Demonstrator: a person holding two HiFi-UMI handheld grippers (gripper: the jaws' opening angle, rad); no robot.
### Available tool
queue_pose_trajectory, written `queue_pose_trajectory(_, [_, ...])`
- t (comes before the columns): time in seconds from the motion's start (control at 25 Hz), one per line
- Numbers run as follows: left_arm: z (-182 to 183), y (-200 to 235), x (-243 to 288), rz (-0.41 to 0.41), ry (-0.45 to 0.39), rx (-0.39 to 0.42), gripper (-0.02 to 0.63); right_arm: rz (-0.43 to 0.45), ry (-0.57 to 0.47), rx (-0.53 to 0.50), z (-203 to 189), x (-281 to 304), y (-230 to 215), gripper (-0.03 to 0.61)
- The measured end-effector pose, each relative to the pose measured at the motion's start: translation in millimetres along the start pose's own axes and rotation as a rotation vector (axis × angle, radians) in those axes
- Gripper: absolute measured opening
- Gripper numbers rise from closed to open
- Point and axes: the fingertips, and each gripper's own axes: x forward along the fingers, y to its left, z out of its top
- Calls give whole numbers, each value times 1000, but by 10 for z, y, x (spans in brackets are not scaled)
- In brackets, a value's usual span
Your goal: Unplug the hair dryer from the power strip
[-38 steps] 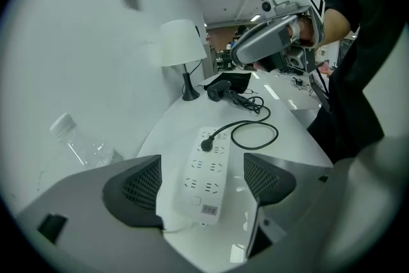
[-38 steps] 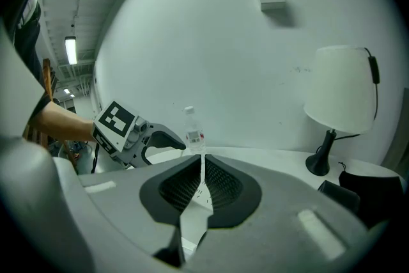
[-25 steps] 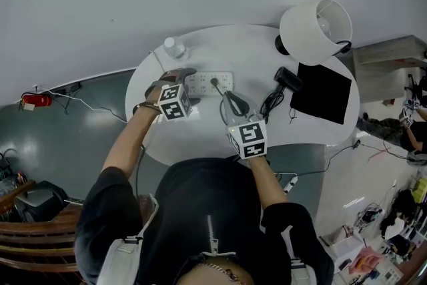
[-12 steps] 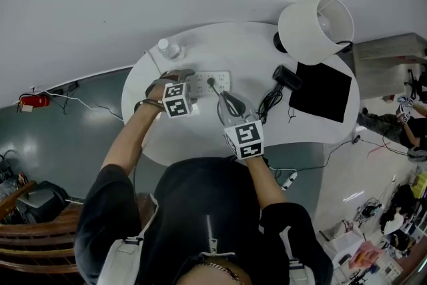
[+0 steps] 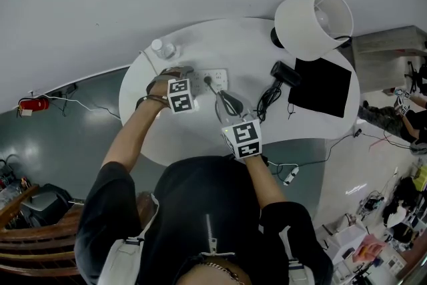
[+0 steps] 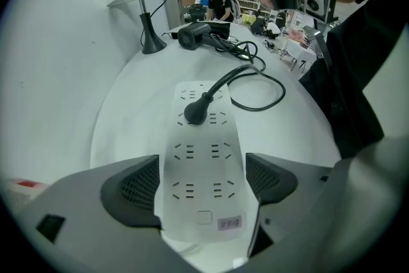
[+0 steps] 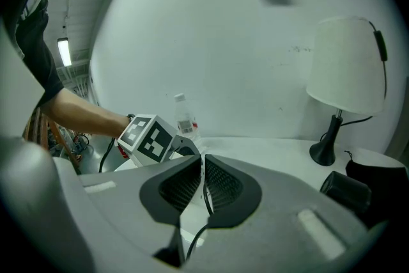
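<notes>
Hair dryer (image 5: 285,75) lies on the desk (image 5: 193,133), upper right of the head view, its plug (image 6: 195,113) seated in the strip (image 6: 203,166). Left tongs (image 6: 202,185) stand spread astride the strip's near end, at frame bottom. Right tongs (image 7: 202,166) are clenched on the cord (image 6: 225,78).

Cannot read the label (image 6: 231,223) on the power strip (image 6: 203,131), low in the left gripper view. Cannot judge there any squeeze by the left gripper (image 6: 201,157) on the strip's sides. In the right gripper view, cannot see the strip behind the right gripper (image 7: 202,160), nor follow the cord (image 7: 205,198) past its shut jaws. Only part of the hair dryer (image 7: 345,190) at lower right, behind the gripper's body.
</notes>
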Motion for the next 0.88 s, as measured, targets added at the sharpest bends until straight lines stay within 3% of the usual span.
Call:
queue_pose_trajectory(0.52, [-30, -15, 152, -29, 68, 0, 402, -2, 14, -13, -45, 71, -27, 9])
queue_pose_trajectory(0.88, [-28, -11, 158, -21, 79, 5, 400, 25, 48, -59, -118, 205, 60, 52])
